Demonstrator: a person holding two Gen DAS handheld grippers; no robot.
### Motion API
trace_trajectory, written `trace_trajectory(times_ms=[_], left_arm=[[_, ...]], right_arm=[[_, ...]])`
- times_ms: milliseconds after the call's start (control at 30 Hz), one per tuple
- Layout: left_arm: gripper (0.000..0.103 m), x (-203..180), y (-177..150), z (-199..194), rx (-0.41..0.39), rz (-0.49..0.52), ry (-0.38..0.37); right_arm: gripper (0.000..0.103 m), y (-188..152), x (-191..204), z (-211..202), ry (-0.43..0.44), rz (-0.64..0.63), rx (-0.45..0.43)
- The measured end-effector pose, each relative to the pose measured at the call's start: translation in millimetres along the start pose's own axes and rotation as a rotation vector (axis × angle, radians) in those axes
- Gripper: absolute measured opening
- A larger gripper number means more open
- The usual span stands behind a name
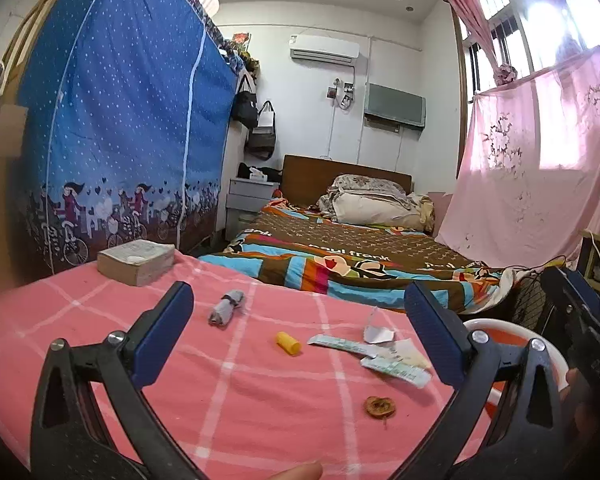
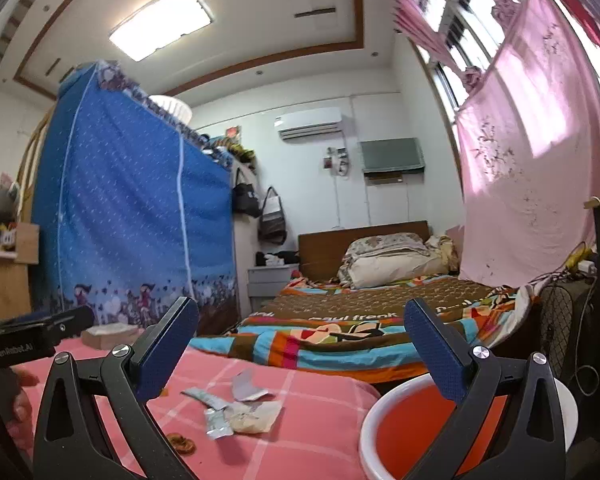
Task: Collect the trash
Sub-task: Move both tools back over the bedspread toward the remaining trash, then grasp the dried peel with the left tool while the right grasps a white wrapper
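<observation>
Trash lies on a pink checked cloth [image 1: 260, 400]: torn wrappers [image 1: 384, 354], a small yellow cap [image 1: 288, 343], a brown dried slice [image 1: 380, 407] and a grey wad [image 1: 226, 307]. My left gripper [image 1: 300, 328] is open and empty above them. My right gripper [image 2: 300, 344] is open and empty; the wrappers [image 2: 236, 408] and brown slice [image 2: 181, 445] lie below it. A white-rimmed orange bin [image 2: 412, 428] stands to the right of the cloth; it also shows in the left wrist view [image 1: 500, 330].
A thick book [image 1: 136, 260] rests at the cloth's far left. A blue fabric wardrobe [image 1: 128, 128] stands on the left, a bed with a striped cover [image 1: 340, 260] beyond, a pink curtain [image 1: 532, 168] and a fan grille [image 2: 560, 328] on the right.
</observation>
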State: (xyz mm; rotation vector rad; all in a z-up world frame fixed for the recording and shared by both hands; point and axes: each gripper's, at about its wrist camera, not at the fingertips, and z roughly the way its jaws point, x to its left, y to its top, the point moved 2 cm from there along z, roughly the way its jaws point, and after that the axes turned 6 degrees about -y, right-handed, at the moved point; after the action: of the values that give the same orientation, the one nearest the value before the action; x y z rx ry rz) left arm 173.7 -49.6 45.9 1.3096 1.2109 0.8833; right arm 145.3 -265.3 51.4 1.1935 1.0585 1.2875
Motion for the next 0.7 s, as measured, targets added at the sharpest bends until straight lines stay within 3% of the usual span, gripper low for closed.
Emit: trace_trajectory(times_ms=[200,367,500,567,633,700], left_arm=[[0.103,2,-5,-7,-0.01,0.039,-0.004],[0.103,-1,-12,-6,0.027,0.064,-0.033],[0.103,-3,-17,3,0.099,0.078,-0.058],[0.103,-6,-21,11,0.154,0.087,-0.063],[0.102,-8,-26,18,0.207,0.088,-0.08],[0.099,-11,-34,28,0.285,0.09,-0.119]], right_arm=[[0.103,-11,13,4,0.03,-0.062,0.042],[0.103,-21,19,6,0.064,-0.111,0.087],[0.103,-29,18,11,0.076,-0.126,0.142],[0.097,-32,16,15,0.088,-0.12,0.177],[0.085,-37,16,21,0.093,-0.119,0.227],[0.081,-43,15,25,0.101,-0.112,0.266]])
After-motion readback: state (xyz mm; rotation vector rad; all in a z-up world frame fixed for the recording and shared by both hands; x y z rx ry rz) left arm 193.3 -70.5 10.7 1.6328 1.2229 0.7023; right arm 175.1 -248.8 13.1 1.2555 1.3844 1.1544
